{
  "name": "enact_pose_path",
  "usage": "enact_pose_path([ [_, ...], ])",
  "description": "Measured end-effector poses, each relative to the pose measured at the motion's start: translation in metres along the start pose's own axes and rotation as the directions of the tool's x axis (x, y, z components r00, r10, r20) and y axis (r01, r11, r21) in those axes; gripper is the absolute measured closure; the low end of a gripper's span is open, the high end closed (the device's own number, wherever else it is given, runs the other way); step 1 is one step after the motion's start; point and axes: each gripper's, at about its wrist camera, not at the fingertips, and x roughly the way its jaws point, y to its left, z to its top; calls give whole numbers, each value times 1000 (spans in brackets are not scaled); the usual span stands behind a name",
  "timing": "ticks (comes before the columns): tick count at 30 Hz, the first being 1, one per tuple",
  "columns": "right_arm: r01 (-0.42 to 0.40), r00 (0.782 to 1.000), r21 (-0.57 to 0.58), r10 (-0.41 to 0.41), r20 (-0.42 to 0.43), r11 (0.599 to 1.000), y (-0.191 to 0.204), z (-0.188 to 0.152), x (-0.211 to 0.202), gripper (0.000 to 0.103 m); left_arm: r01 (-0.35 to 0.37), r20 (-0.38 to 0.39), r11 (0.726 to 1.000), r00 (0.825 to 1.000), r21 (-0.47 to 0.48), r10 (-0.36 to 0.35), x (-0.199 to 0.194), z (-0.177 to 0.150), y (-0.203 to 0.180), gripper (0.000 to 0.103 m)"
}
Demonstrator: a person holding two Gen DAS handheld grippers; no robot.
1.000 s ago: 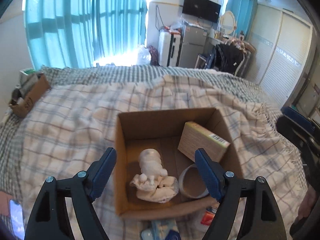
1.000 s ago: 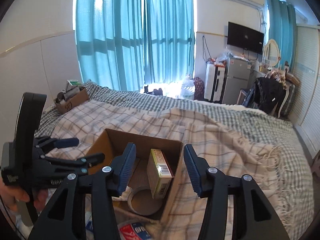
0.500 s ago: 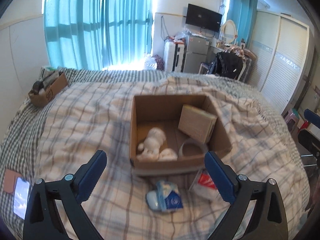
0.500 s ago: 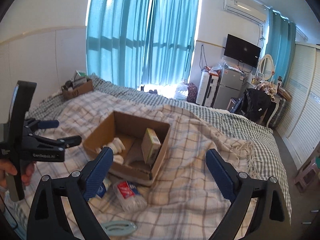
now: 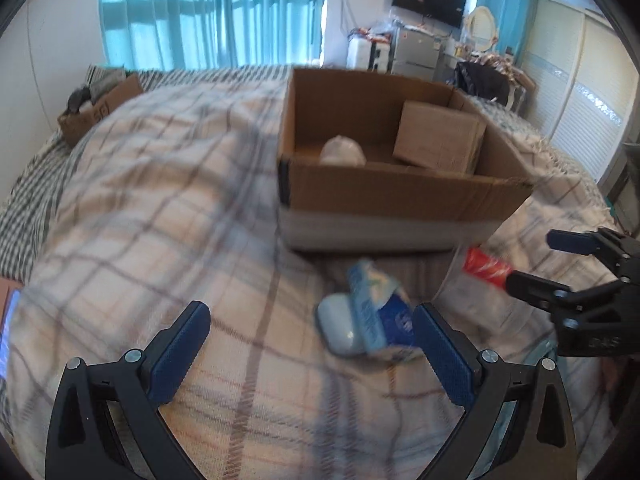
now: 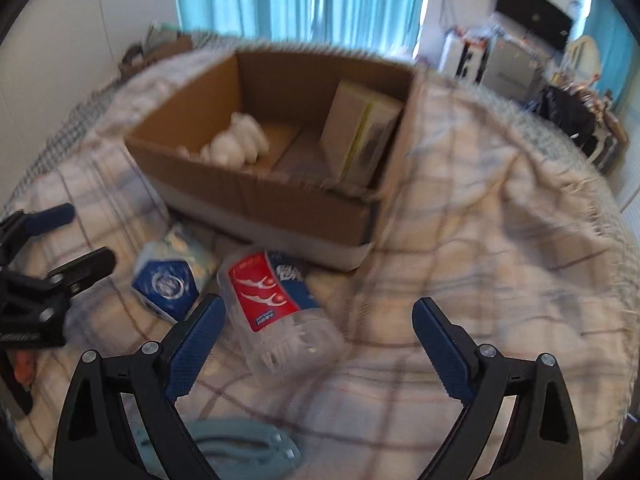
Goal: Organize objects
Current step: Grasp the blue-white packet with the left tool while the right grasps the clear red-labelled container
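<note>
An open cardboard box [image 5: 400, 200] [image 6: 260, 196] sits on the plaid blanket; it holds a white plush toy [image 6: 236, 144] [image 5: 342, 151] and a leaning tan carton [image 6: 360, 136] [image 5: 438, 140]. In front of it lie a blue-and-white tissue pack [image 5: 380, 316] [image 6: 168, 284] with a pale blue case [image 5: 340, 330] beside it, and a clear container with a red-and-blue label [image 6: 276, 304] [image 5: 486, 268]. My left gripper [image 5: 312, 344] is open low over the blanket, the tissue pack by its right finger. My right gripper [image 6: 320, 340] is open, the clear container by its left finger.
A pale blue plastic item [image 6: 240, 448] lies at the near edge. A small cardboard box [image 5: 96, 110] with items sits at the bed's far left. A phone [image 5: 6, 332] lies at the left edge. Curtains, a TV and furniture stand beyond the bed.
Both grippers have pulled back from the box, opened wider and dropped low toward the items lying in front of it. The box's contents are unchanged.
</note>
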Motion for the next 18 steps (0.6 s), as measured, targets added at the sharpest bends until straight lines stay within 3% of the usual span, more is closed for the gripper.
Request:
enact_pose_path([
  [6,-52,993,27,55,-107,998,5,-10,40,9,-15,-29,1000,999,1,15,6,0,-1,0],
  [10,-82,990,28,84,-111,996,8,-19,38,27,-6,-54,998,998,58,9,9,-2,-15,0],
  [14,-28,1000,42,28,9,999,7,-25,4,30,7,-81,995,997,97,0,11,-6,-32,0],
  [18,-3,990,132,-15,138,991,-14,-31,-39,33,32,-113,991,993,129,-17,20,-7,-57,0],
])
